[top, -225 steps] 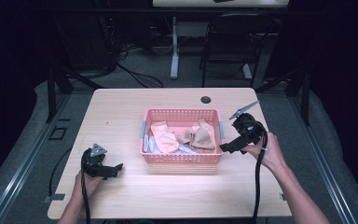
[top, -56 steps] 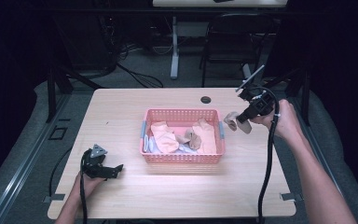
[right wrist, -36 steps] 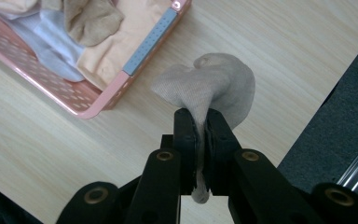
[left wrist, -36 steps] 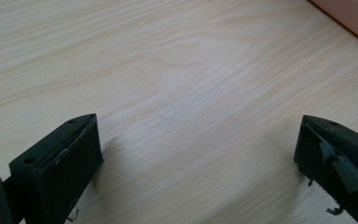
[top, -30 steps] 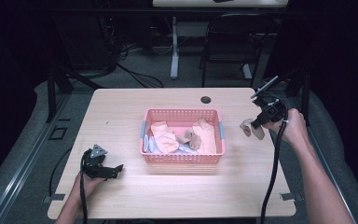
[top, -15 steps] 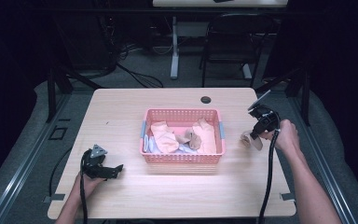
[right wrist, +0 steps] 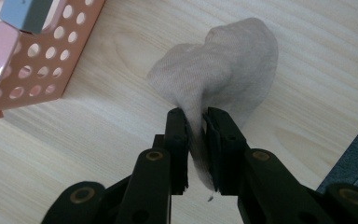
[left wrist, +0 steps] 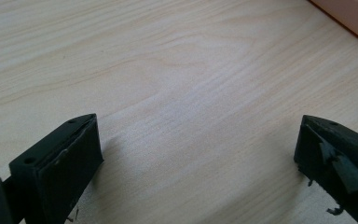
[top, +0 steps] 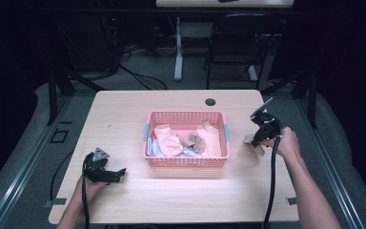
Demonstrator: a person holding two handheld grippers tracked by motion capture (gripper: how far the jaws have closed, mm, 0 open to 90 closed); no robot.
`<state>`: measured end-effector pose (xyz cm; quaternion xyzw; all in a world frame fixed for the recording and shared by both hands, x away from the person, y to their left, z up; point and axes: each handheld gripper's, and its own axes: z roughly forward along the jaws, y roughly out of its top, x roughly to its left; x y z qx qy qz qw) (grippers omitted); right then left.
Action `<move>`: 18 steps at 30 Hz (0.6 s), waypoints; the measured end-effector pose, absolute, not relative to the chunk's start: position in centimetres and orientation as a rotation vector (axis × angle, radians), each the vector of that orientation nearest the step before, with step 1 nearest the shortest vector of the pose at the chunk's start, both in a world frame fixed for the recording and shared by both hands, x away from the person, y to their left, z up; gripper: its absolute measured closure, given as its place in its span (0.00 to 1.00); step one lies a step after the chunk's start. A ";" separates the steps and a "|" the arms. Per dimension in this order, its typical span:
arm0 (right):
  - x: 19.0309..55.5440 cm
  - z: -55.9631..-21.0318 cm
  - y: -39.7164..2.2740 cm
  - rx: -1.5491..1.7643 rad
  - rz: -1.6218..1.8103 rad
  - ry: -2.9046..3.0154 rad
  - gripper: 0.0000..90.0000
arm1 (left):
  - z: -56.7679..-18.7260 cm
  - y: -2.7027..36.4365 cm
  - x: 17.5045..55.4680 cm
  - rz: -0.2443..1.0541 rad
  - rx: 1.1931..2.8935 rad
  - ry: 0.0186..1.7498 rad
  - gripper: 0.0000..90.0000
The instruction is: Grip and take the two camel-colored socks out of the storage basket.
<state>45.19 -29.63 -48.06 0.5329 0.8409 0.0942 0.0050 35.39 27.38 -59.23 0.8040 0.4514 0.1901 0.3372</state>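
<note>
on the right side of the wooden counter (top: 124, 114), just beyond the right end of a pink perforated basket (top: 187, 161), the right gripper (top: 253, 140) holds a beige sock (right wrist: 223, 65). its two black jaws are pinched on a fold of the sock, with the fabric squeezed between the pads; they have just been easing slightly apart, yet the cloth is between them and looks held. from the right gripper view the rest of the sock bunches up ahead of the jaws and rests on the wood, close to the counter's right edge. a corner of the basket, with round holes and a grey handle piece, sits at the upper left of that view, near the sock but apart from it.

inside the basket lie more socks (top: 169, 140) in pale peach and tan tones, heaped loosely.

near the front left corner of the counter, the left gripper (top: 116, 175) rests low in the person's hand, well apart from the basket. its jaws stand wide apart with bare wood between them. a black cable trails from each gripper toward the person.

a small dark round hole (top: 210, 101) sits in the counter behind the basket.
</note>
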 end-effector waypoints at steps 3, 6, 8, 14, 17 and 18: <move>45.1 -48.1 -29.6 1.672 0.295 2.634 0.84 | -59.2 27.4 35.4 0.496 2.096 1.177 0.01; 45.1 -48.0 -29.7 1.683 0.293 2.624 0.77 | -59.2 27.4 35.4 0.496 2.095 1.177 0.00; 45.0 -47.9 -29.8 1.686 0.289 2.621 0.72 | -59.2 27.4 35.4 0.496 2.095 1.177 0.00; 44.7 -47.5 -29.9 1.677 0.337 2.628 0.62 | -59.2 27.4 35.4 0.496 2.095 1.177 0.00; 44.5 -47.1 -29.8 1.663 0.353 2.629 0.52 | -59.2 27.4 35.4 0.496 2.095 1.177 0.00; 44.5 -47.0 -29.7 1.661 0.368 2.629 0.49 | -59.2 27.4 35.4 0.496 2.095 1.177 0.00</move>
